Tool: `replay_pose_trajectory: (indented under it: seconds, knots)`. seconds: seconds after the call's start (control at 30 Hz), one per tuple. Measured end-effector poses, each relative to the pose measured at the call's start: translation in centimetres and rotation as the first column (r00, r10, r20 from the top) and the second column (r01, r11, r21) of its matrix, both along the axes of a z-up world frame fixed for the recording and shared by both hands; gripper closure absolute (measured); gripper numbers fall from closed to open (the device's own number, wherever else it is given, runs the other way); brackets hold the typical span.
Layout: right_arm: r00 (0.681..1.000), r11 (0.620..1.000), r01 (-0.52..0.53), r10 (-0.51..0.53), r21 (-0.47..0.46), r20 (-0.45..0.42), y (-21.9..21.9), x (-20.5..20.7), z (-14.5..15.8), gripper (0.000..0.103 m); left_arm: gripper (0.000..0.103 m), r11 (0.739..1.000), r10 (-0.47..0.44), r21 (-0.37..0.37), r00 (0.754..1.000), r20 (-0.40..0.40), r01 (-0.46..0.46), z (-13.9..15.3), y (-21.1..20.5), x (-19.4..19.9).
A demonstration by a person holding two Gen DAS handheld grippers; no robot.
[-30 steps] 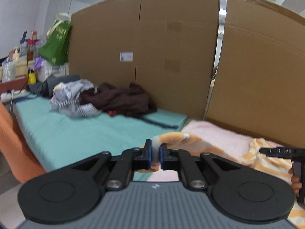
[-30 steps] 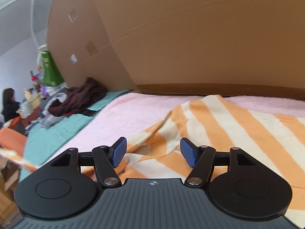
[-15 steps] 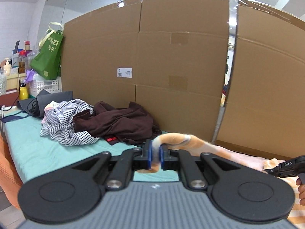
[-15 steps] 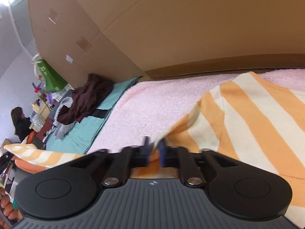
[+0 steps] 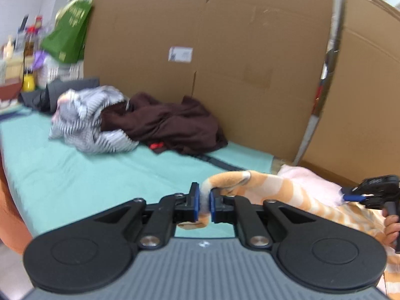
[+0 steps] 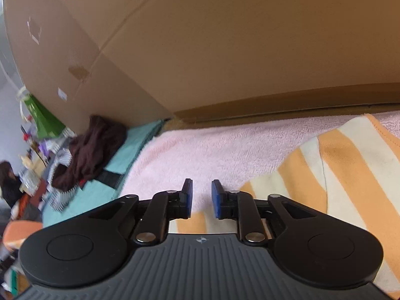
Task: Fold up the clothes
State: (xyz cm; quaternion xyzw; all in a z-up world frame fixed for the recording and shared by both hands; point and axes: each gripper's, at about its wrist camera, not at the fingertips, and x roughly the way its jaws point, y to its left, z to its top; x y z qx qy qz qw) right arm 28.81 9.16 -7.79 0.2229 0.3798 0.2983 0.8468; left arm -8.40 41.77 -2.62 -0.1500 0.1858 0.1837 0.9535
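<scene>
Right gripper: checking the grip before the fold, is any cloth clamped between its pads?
No. The right gripper is opening, nothing between its pads; the striped garment lies beneath.

We see a long bed-like surface against a cardboard wall [image 5: 250, 75]: a teal sheet [image 5: 75, 175] beside a pink towel [image 6: 212, 155]. At the wall's foot a dark brown garment [image 5: 170, 127] touches a striped black-and-white one [image 5: 87, 122]; an orange-and-cream striped garment [image 6: 350, 175] lies on the towel.

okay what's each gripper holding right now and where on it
The left gripper pinches a bunched edge of the orange striped garment. The right gripper holds nothing; its fingers are opening.
</scene>
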Motion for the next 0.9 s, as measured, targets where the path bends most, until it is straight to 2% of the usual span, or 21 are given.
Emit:
replay_pose_trajectory:
  seconds: [0.07,0.1,0.2,0.27,0.37,0.43,0.53,0.57,0.7,0.8,0.9]
  knots:
    - [1.000,0.997,0.017,-0.018,0.073,0.021,-1.3,-0.8,0.6,0.068,0.094,0.999,0.007,-0.037,1.000,-0.012,-0.008,-0.9,1.0,0.4]
    - [0.999,0.997,0.018,-0.021,0.070,0.038,-1.9,-1.3,1.0,0.068,0.094,0.999,0.013,-0.037,1.000,-0.025,-0.014,-1.4,1.3,0.7]
    - [0.996,1.000,0.011,-0.009,-0.020,0.085,-2.7,-2.9,2.0,0.069,0.093,0.998,0.013,-0.054,0.998,-0.058,-0.016,-2.7,1.9,1.2]
    - [0.996,0.996,-0.001,0.009,-0.086,0.085,-2.9,-3.7,2.1,0.069,0.093,0.997,0.002,-0.079,0.997,-0.073,-0.008,-3.3,2.3,1.4]
    - [0.998,0.988,-0.004,0.014,-0.155,0.061,-2.7,-3.7,1.3,0.069,0.094,0.993,-0.023,-0.117,0.999,-0.048,0.017,-3.1,2.5,0.9]
    - [0.997,0.987,0.043,-0.033,-0.152,0.065,-2.8,-3.0,0.5,0.072,0.094,0.984,-0.049,-0.173,0.999,-0.010,0.046,-2.3,2.8,0.2]
    - [0.994,0.991,0.105,-0.101,-0.080,0.050,-3.2,-2.0,-0.4,0.075,0.094,0.948,-0.094,-0.303,0.995,0.027,0.097,-0.8,3.7,-0.8]
    - [0.992,0.991,0.123,-0.121,-0.051,0.045,-3.4,-1.8,-0.6,0.075,0.094,0.941,-0.106,-0.320,0.994,0.032,0.110,-0.3,3.7,-1.1]
    - [0.984,0.989,0.147,-0.147,0.007,0.104,-3.6,-2.8,-1.5,0.074,0.092,0.959,-0.108,-0.265,0.994,-0.007,0.102,1.4,2.9,-1.3]
    - [0.986,0.987,0.146,-0.151,0.068,0.073,-4.3,-2.6,-1.9,0.071,0.090,0.967,-0.069,-0.250,0.995,-0.067,0.050,0.8,3.4,0.1]
    - [0.988,0.980,0.146,-0.152,0.134,0.036,-5.2,-2.3,-2.3,0.072,0.090,0.962,-0.030,-0.272,0.990,-0.137,-0.008,-0.7,5.0,2.1]
